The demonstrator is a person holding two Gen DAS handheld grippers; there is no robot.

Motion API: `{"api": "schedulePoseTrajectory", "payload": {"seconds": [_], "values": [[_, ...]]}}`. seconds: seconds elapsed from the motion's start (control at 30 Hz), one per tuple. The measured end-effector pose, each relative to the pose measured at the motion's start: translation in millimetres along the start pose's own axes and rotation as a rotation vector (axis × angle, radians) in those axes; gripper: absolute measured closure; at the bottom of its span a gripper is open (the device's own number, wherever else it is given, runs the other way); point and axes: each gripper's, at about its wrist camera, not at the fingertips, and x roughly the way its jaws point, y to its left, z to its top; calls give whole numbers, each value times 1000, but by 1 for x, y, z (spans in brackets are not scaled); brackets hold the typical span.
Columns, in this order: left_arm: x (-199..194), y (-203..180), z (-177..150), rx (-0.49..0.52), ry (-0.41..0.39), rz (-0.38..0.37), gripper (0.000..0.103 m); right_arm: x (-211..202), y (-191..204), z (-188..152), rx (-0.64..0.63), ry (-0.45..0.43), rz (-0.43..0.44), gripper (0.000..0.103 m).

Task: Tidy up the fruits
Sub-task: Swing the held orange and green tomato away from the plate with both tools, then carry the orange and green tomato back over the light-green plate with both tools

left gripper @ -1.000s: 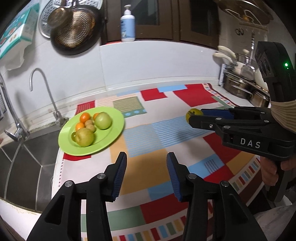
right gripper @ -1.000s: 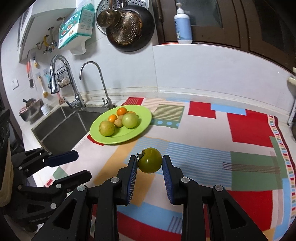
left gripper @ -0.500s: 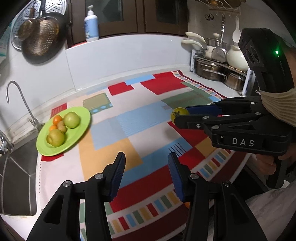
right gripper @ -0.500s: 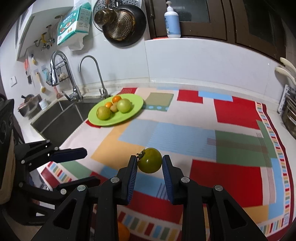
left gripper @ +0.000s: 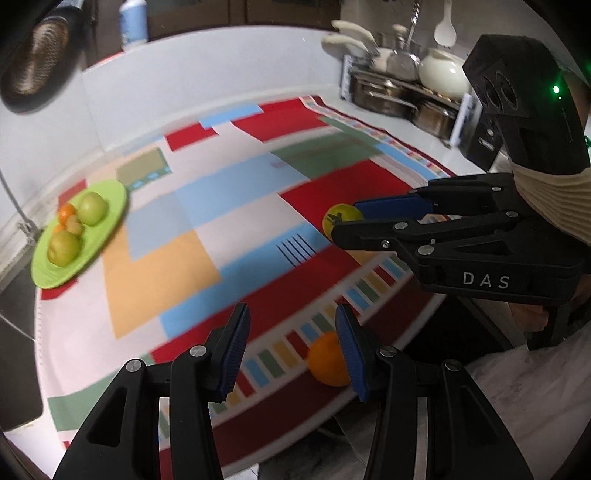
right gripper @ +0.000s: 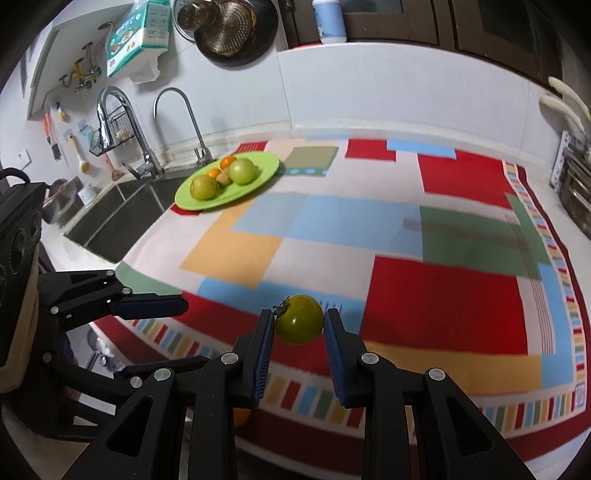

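My right gripper [right gripper: 298, 328] is shut on a green tomato [right gripper: 300, 323] and holds it above the near part of the patchwork cloth [right gripper: 369, 236]; the tomato also shows in the left wrist view [left gripper: 340, 218]. My left gripper [left gripper: 291, 350] is open and empty above the cloth's near edge. An orange [left gripper: 327, 363] lies on the striped border just by its right finger, partly hidden. A green plate [right gripper: 264, 175] at the far left holds two green fruits, small oranges and a brownish fruit; it also shows in the left wrist view [left gripper: 114, 218].
A sink [right gripper: 110, 218] with two taps lies left of the plate. Pots and a rack [left gripper: 399, 96] stand at the far right. A pan [right gripper: 229, 29] and a box hang on the wall. The counter edge is close below both grippers.
Both grippers have pulled back from the plate toward the near edge of the counter. The right one still holds the tomato. The orange has come into view by the left gripper.
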Motion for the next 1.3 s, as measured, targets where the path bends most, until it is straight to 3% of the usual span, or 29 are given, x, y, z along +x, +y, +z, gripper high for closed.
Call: {"api": "schedulePoseTrajectory", "payload": {"seconds": [0.33,0.73,0.97,1.3], "values": [[17,-18,-5,16,100,-90,56,2,-12,-27,43,84,-10,74],[33,-20,-10,-13,167,-85,57,6,-15,-41,55,152,0,74],[34,-15,-11,-39,158,-89,61,8,-13,-41,41,160,2,74],[22,1,-7,-66,88,-17,61,13,-5,-31,18,155,10,74]]}}
